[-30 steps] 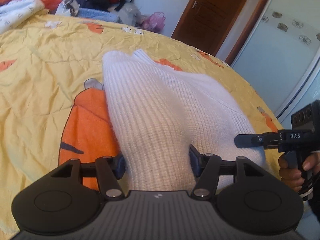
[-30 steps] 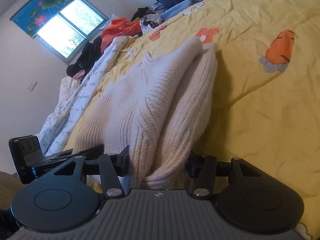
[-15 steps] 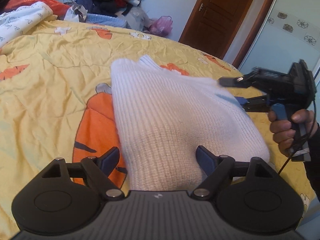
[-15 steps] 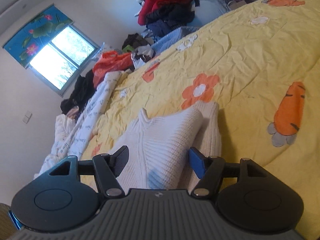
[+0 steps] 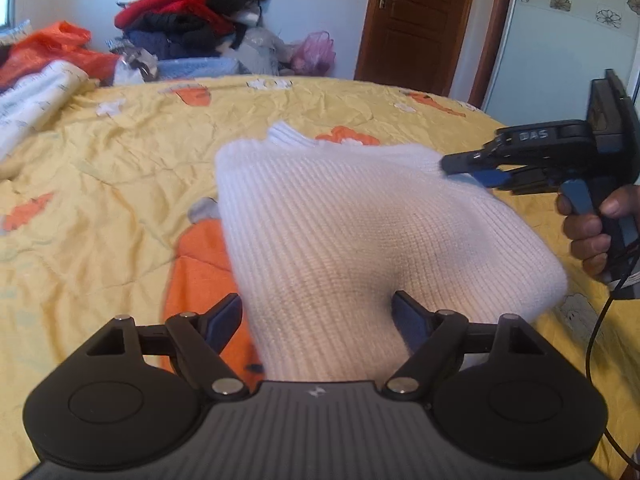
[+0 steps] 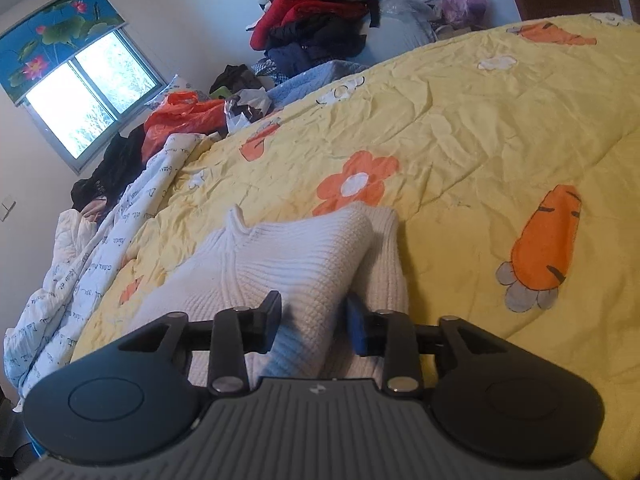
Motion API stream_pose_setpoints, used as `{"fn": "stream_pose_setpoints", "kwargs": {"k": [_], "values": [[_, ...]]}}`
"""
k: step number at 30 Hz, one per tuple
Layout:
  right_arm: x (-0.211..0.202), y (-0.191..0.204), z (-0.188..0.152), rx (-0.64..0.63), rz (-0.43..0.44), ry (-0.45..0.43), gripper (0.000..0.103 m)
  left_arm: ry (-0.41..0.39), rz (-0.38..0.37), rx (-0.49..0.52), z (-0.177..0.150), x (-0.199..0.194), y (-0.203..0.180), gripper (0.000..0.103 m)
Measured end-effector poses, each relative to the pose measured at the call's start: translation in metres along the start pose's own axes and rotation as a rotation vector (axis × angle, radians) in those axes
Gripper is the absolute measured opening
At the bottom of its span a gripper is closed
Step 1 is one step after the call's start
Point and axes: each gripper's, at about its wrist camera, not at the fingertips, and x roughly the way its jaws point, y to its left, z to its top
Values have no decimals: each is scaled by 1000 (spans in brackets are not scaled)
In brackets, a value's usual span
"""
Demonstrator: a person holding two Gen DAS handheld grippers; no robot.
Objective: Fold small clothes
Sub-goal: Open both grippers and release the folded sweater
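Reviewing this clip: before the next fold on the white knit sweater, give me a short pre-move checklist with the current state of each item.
1. White knit sweater lies on the yellow quilt, folded into a narrow bundle: ok.
2. Left claw free of the knit: ok on the left finger, cannot tell on the right; jaws are closing slightly around the near end.
3. Right claw has a hold: not ok; its jaws are closing around a raised fold, a gap still shows.
4. Right claw's place on the sweater: ok; the left wrist view shows it at the far right edge.
5. Quilt around the sweater clear of other clothes: ok; the clothes pile sits beyond the bed.
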Motion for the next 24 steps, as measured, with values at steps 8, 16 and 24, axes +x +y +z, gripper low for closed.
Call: {"fn": "stream_pose_setpoints", "kwargs": {"k": [8,16,24], "values": [[-34,65,-2,-119,74,-84,62,-174,43,152,31,-12,-41,81],[35,39,-7,-82,-21,9,49,-41,64,157,42,55,-47,86],[-20,64,-23,-84,5,-68,57,-110,16,194,22,0,-50,86]]}}
